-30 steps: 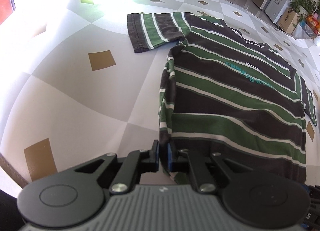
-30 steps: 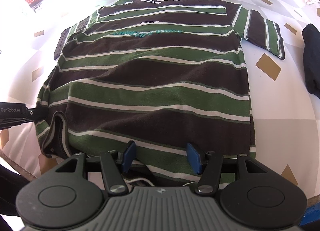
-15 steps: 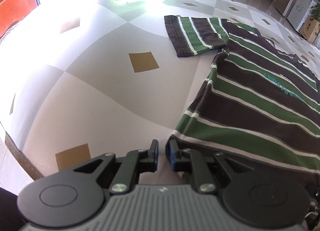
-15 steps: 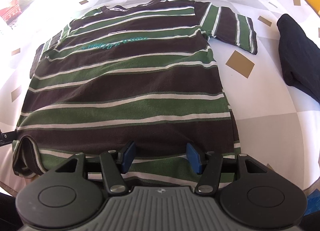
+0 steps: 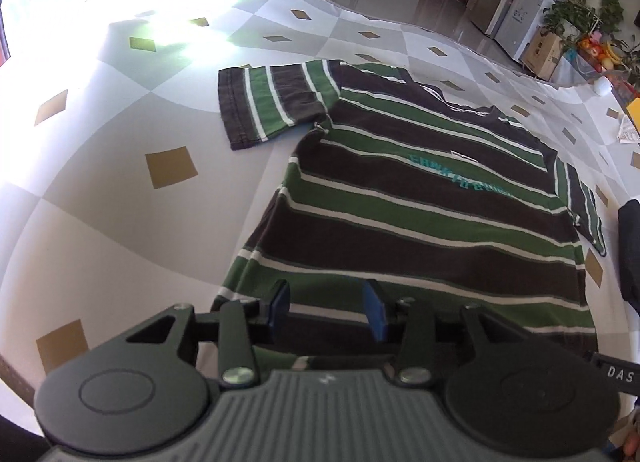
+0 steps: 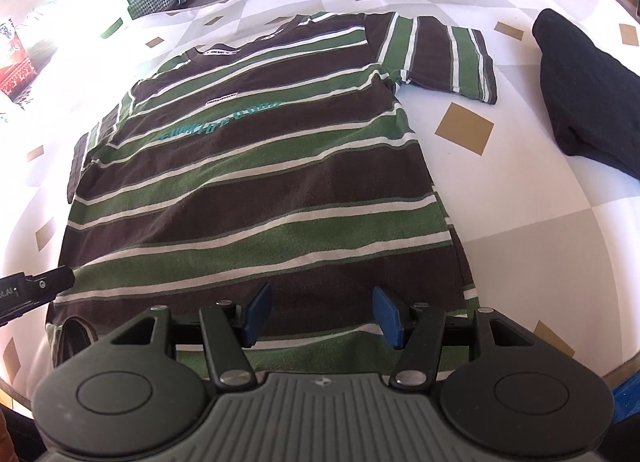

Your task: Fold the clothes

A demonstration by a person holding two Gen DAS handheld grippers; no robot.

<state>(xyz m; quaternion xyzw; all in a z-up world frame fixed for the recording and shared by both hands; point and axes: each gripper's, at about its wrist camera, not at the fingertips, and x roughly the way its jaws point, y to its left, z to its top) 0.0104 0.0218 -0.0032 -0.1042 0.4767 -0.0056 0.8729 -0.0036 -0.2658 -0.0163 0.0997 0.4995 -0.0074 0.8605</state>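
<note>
Viewing both wrist feeds, I see the striped shirt (image 6: 260, 189) lying flat, front up, on the table (image 5: 100, 197), which wears a diamond-patterned cloth. Collar points away from me; both short sleeves are spread out to the sides. Teal lettering crosses the chest.

Left tongs (image 5: 327, 308): jaws opening, blue pads apart, hovering over the hem near the shirt's left bottom corner. Fabric shows between the pads but they do not press it. In the right wrist view, the left tool's tip pokes in at the frame's left edge, beside the hem.

Right tongs (image 6: 322, 314): spread apart, pads clear of the cloth, over the hem toward the right side.

A small fold of hem (image 6: 74, 332) is bunched at the bottom left corner. A dark garment (image 6: 588, 93) lies right of the shirt, apart from it.
</note>
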